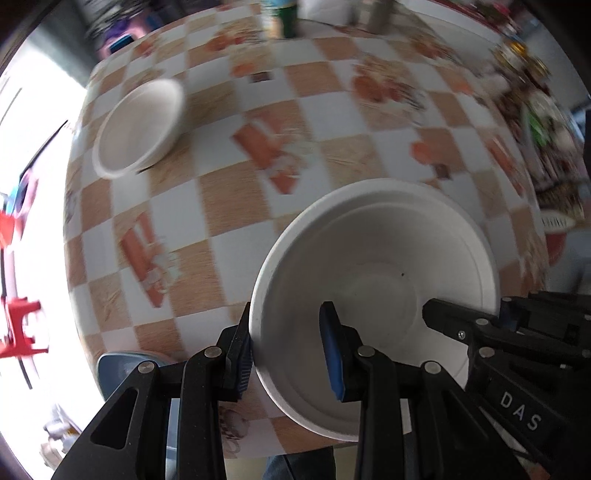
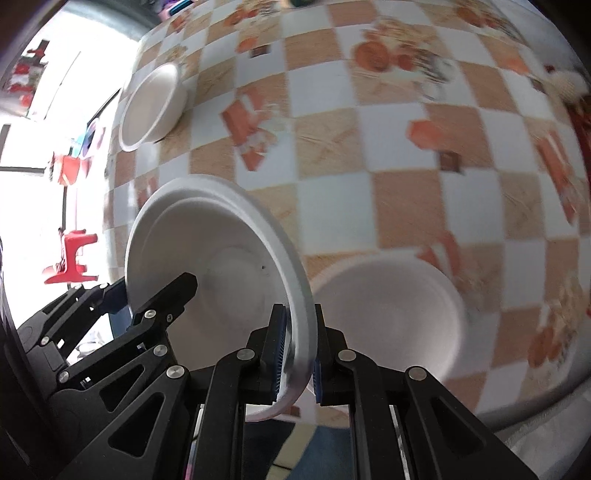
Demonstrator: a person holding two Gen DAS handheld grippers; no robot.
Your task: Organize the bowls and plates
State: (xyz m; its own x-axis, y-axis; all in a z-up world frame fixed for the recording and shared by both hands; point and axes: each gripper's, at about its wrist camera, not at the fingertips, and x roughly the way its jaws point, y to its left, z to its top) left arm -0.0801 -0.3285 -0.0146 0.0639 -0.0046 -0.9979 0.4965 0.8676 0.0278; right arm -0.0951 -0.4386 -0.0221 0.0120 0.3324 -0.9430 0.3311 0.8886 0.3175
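Observation:
A white bowl (image 1: 373, 266) is held tilted above the checked table by both grippers. My left gripper (image 1: 288, 347) straddles its near-left rim, one finger outside and one inside; the jaws stand wide, and I cannot tell if they grip. My right gripper (image 2: 299, 354) is shut on the same bowl's (image 2: 221, 258) rim. The right gripper (image 1: 480, 325) shows at the bowl's right side in the left wrist view. A second white bowl (image 2: 391, 314) sits on the table behind the held one. A third white bowl (image 1: 140, 125) stands far left, and also shows in the right wrist view (image 2: 151, 107).
The table (image 1: 258, 206) has an orange-and-white checked cloth. Bottles and containers (image 1: 288, 18) stand at its far edge, and packaged goods (image 1: 546, 129) crowd the right side. Red plastic stools (image 2: 74, 254) stand on the floor to the left.

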